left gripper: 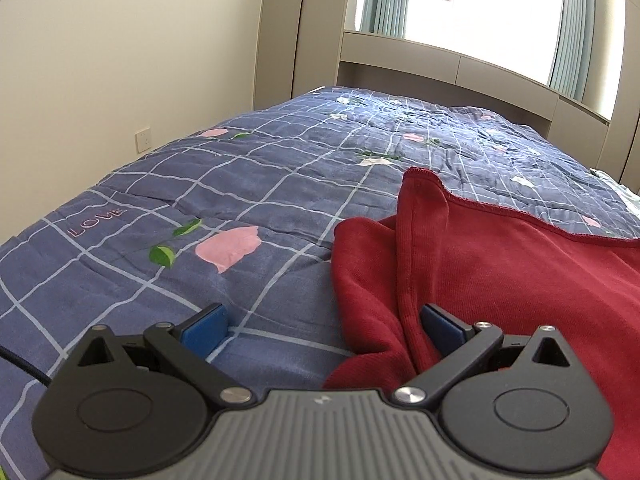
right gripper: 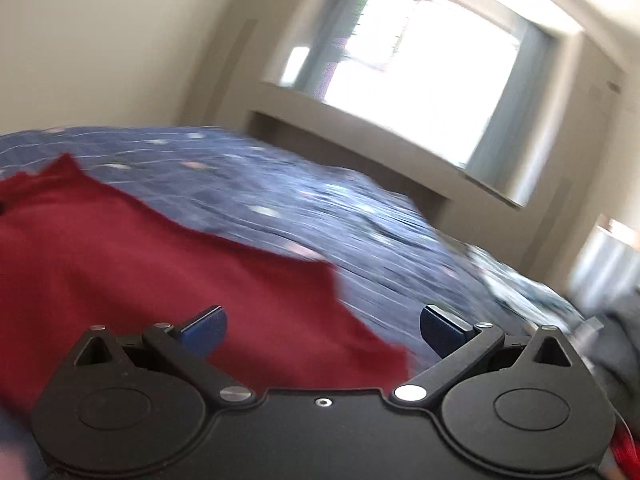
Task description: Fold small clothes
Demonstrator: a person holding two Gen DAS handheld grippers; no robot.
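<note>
A dark red garment point(left gripper: 500, 280) lies rumpled on the blue checked bedspread point(left gripper: 240, 184), filling the right half of the left wrist view. My left gripper point(left gripper: 324, 328) is open at the garment's left edge: its left pad is over the bedspread and its right pad rests against a red fold. In the blurred right wrist view the same red garment point(right gripper: 140, 264) spreads across the left side. My right gripper point(right gripper: 324, 328) is open at the cloth's right edge, left pad over red fabric, right pad over the bedspread point(right gripper: 360, 224). Nothing is clamped in either.
The bed runs toward a beige headboard shelf point(left gripper: 440, 60) under a bright window point(left gripper: 500, 8) with pale curtains. A wall with a socket point(left gripper: 143, 140) lies left of the bed. Grey and patterned cloth point(right gripper: 616, 344) sits at the bed's right edge.
</note>
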